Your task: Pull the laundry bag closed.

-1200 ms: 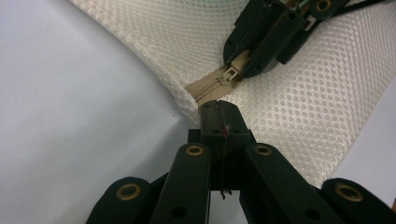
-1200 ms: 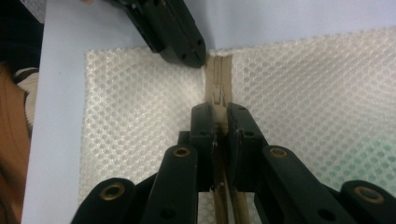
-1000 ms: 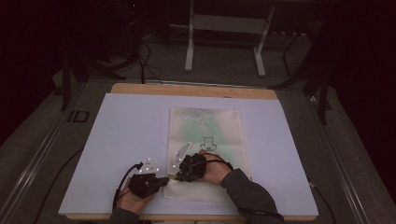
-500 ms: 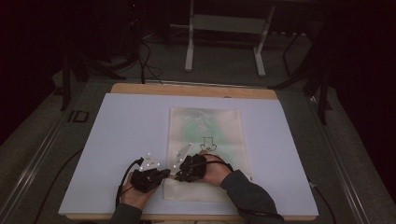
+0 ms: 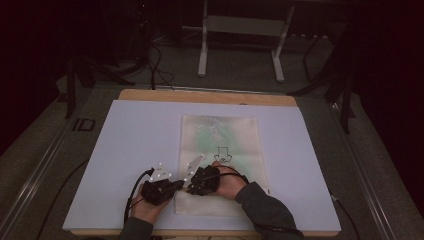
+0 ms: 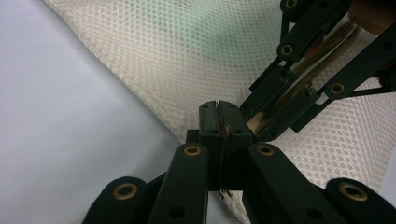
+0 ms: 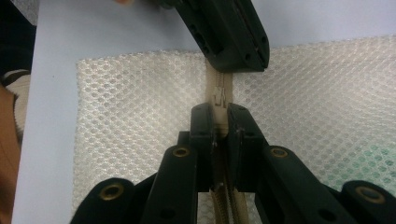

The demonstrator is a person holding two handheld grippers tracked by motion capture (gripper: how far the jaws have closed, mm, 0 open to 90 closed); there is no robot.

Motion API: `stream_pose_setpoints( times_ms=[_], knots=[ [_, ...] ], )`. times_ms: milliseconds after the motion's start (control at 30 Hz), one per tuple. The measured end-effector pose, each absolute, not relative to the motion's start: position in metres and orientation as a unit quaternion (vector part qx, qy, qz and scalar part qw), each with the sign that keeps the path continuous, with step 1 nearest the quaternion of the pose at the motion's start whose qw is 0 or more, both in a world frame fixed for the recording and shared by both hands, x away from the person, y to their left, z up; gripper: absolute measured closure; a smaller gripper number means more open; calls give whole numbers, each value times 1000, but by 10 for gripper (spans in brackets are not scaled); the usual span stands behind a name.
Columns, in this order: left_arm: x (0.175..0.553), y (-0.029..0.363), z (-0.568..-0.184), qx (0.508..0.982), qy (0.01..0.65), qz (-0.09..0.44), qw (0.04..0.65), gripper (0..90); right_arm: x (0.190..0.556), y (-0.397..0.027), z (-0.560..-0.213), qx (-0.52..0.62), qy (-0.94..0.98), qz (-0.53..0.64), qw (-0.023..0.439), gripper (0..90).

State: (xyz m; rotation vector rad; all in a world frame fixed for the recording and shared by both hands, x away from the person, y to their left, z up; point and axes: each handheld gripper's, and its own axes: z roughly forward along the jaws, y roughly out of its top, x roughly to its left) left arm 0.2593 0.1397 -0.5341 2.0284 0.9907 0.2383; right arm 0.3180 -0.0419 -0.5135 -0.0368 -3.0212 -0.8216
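Fingers of both grippers pinch the zipper on the mesh bag.

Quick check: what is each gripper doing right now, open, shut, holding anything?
Left gripper: shut, pinching the edge of the mesh bag.
Right gripper: shut on the bag's zipper, just behind the slider.

My grippers: left gripper and right gripper, black linkage arms with brass rivets, black cables; I wear a grey sleeve.
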Motion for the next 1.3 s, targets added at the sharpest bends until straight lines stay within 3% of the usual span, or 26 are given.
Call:
stream_pose_setpoints(
  times_ms=[1300],
  knots=[
    [261, 134, -539, 815, 415, 86, 395, 896, 311, -33, -504, 14, -980, -198, -22, 821]
  ],
)
